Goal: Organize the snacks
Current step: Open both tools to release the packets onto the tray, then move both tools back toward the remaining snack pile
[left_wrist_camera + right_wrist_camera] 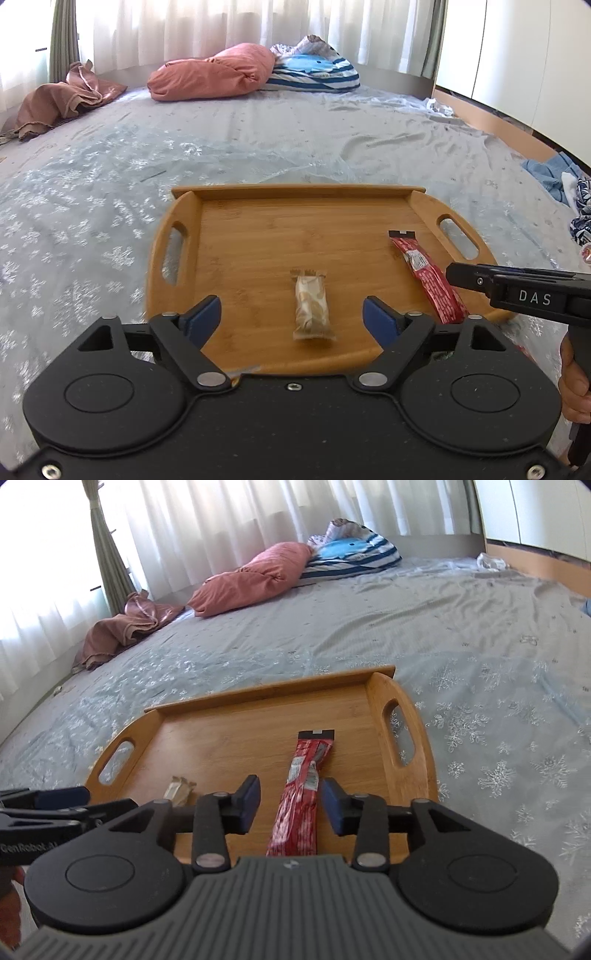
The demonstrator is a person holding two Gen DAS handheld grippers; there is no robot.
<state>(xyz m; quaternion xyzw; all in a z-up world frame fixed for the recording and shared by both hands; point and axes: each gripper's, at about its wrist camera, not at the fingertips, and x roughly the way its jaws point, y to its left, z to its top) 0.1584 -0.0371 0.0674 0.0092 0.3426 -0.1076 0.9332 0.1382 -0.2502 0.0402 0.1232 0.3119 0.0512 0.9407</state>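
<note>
Snacks are lying on the wooden tray [258,236]: a pale wrapped bar [312,306] is sitting between and just ahead of the left tongs [291,314], whose blue pads are standing spread wide, touching nothing. A long red packet [301,797] is lying between the fingers of the right tongs [290,801], which are parted and not pressing it. Both tongs are hanging over the tray's near edge, on a bed sheet [92,192].
</note>
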